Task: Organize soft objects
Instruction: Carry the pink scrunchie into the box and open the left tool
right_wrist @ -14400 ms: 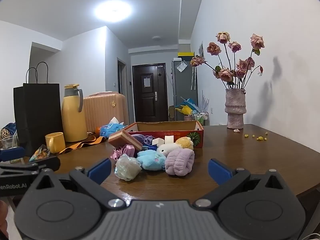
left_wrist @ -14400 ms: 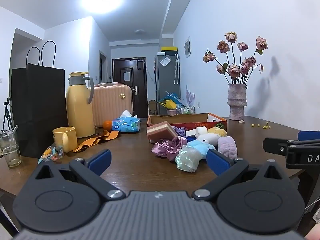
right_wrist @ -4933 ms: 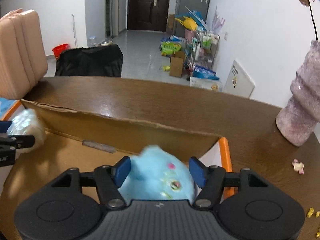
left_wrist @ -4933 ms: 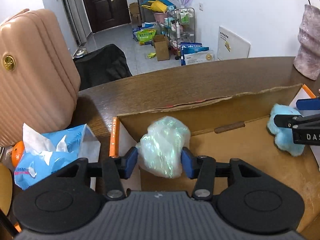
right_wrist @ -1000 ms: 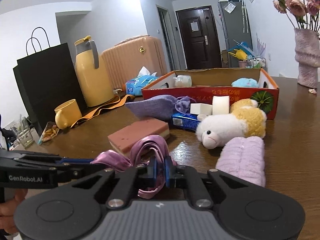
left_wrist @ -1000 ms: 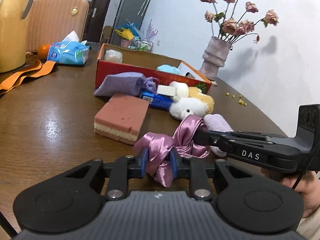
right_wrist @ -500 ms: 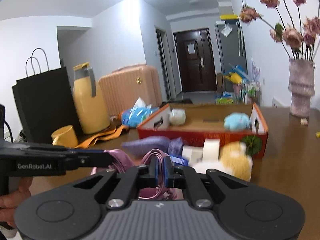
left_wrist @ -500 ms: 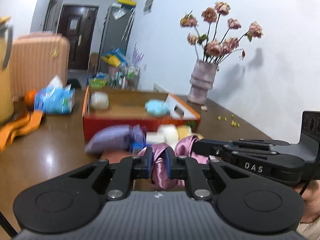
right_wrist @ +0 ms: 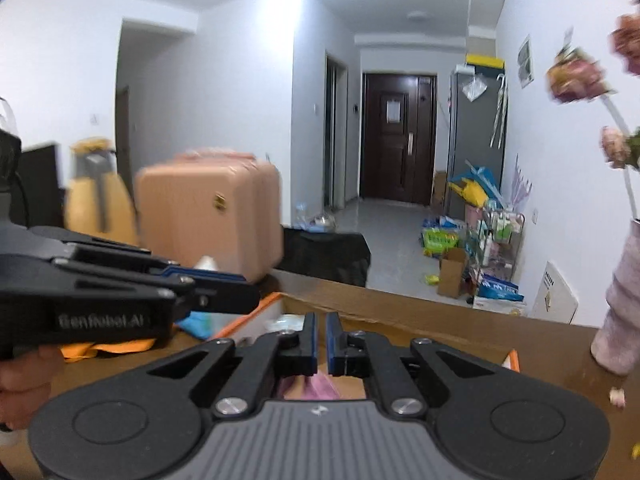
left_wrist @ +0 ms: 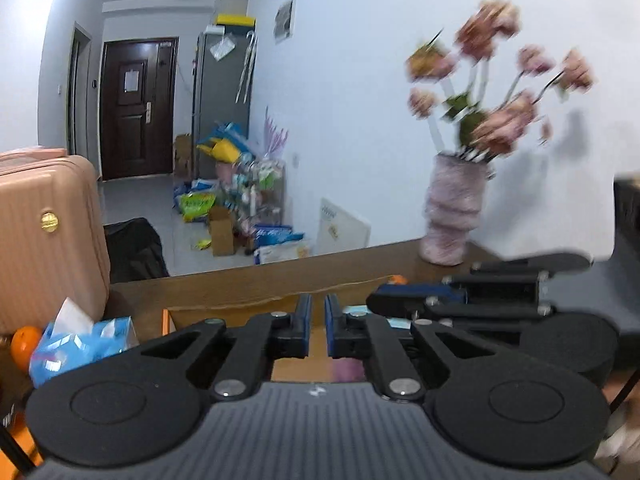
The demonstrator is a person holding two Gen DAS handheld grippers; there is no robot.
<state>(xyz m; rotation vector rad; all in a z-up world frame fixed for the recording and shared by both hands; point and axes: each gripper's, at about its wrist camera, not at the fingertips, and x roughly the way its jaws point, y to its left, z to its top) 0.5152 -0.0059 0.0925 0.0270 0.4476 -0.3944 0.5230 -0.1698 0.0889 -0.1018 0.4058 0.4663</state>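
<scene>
My left gripper and my right gripper hang side by side over the cardboard box. Both hold one pink satin ribbon. Only a patch of the ribbon shows under the right pads, and a blurred patch of the ribbon under the left pads. The left jaws are closing on it and stand almost together; the right jaws are shut. In the box lies an iridescent wad at its left end. The right gripper reaches in from the right, the left gripper from the left.
A pink suitcase, a blue tissue pack and an orange stand left of the box. A vase of dried roses is at the far right. A yellow jug stands further left. The table's far edge lies just behind the box.
Both grippers rose off the table with the ribbon and moved forward over the box. The pile of soft things dropped out of view. The left jaws closed further.
</scene>
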